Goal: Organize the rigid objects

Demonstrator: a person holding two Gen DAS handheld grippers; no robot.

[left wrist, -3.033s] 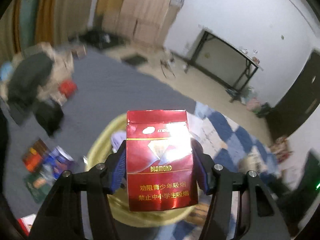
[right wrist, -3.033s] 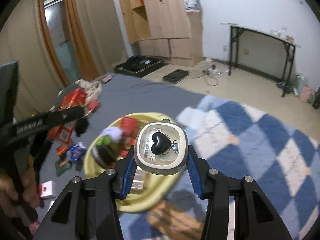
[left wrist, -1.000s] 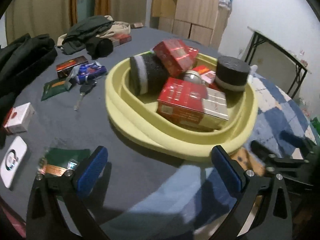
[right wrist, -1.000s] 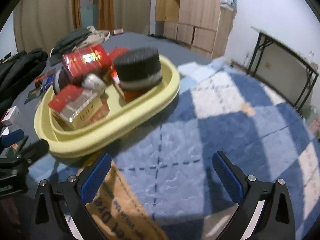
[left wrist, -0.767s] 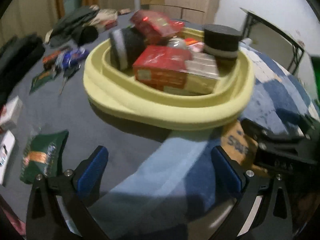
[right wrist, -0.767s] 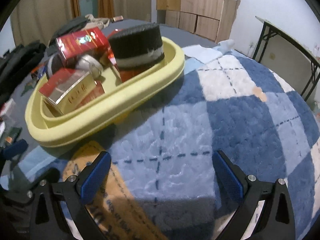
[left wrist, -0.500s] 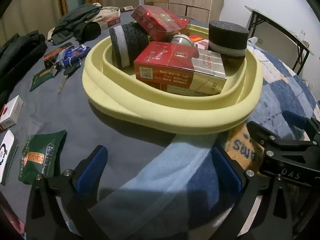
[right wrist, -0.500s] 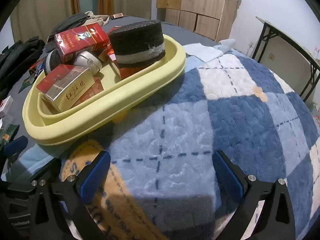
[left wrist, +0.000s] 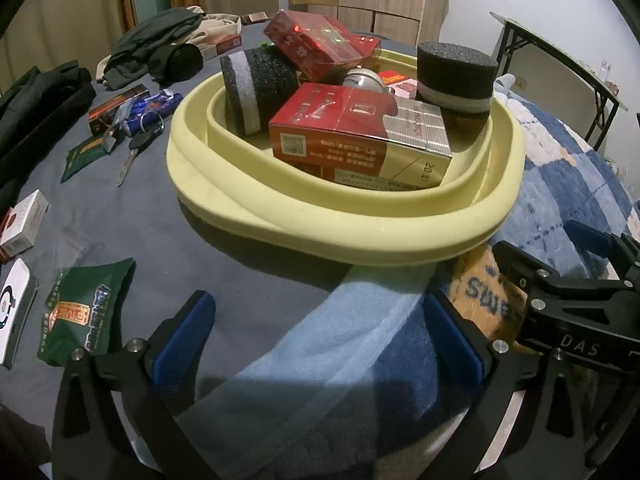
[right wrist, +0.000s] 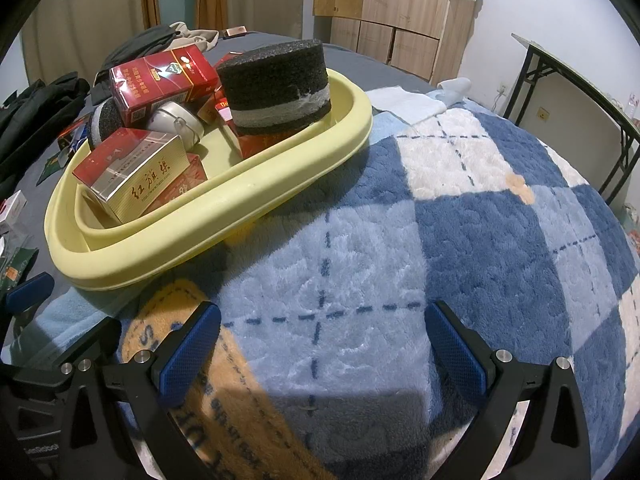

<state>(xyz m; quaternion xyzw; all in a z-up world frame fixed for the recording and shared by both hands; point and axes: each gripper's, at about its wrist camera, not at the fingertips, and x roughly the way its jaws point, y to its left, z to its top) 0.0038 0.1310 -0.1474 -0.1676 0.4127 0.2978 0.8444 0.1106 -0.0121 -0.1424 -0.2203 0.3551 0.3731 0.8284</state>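
Both wrist cameras sit low over the bed, looking forward along their fingers. The left view faces the yellow basin (left wrist: 348, 236) close ahead; the right view, beside it, has the basin (right wrist: 224, 216) at left. Each sees the other gripper.

Three seconds ago the left gripper (left wrist: 320, 334) was squeezing a red box up in the air. Now it is wide open with nothing in it, low down near the blanket (left wrist: 352, 344). A red and gold box (left wrist: 360, 138) now lies in the yellow tub (left wrist: 344, 228), in the middle of the left picture.

The right gripper (right wrist: 322, 346) was holding a small round tin with a black heart on it. Now that gripper is wide open and empty too, low over the checked blanket (right wrist: 440, 216). A round silver tin (right wrist: 176, 122) now sits in the tub (right wrist: 224, 208), in the upper left of the right picture.

Both cameras now look at the tub from close up and from the side.
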